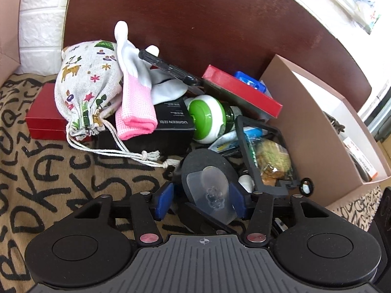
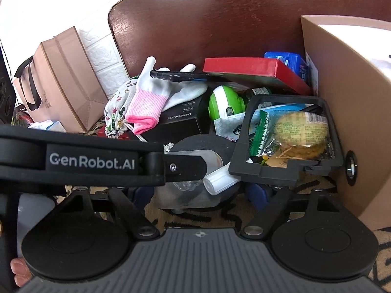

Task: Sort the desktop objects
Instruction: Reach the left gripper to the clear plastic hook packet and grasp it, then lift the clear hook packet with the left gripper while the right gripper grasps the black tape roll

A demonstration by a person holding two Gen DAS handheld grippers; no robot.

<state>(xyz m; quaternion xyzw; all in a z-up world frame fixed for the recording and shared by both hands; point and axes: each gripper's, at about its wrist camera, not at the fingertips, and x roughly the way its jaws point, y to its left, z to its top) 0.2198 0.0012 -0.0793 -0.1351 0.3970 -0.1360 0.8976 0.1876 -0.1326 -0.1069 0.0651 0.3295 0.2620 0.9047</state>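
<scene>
In the left wrist view, the left gripper (image 1: pixel 200 204) is seen with its blue pads (image 1: pixel 164 201) set on either side of a clear plastic hook plate (image 1: pixel 211 193), which lies on a dark round disc (image 1: pixel 207 168). The jaws are part-way in. The right pad appears to meet the plate's edge, but a gap shows at the left, so no grip is judged made. The plate's long axis runs roughly along the fingers, away from the camera. The pile lies beyond it, with a black frame (image 1: pixel 262 151) just to the right.

In the right wrist view, the right gripper (image 2: pixel 202 193) is seen fairly wide, the plate and disc lying between its pads. The left gripper's arm crosses in front. The left gripper is judged the nearer to a grasp.
</scene>
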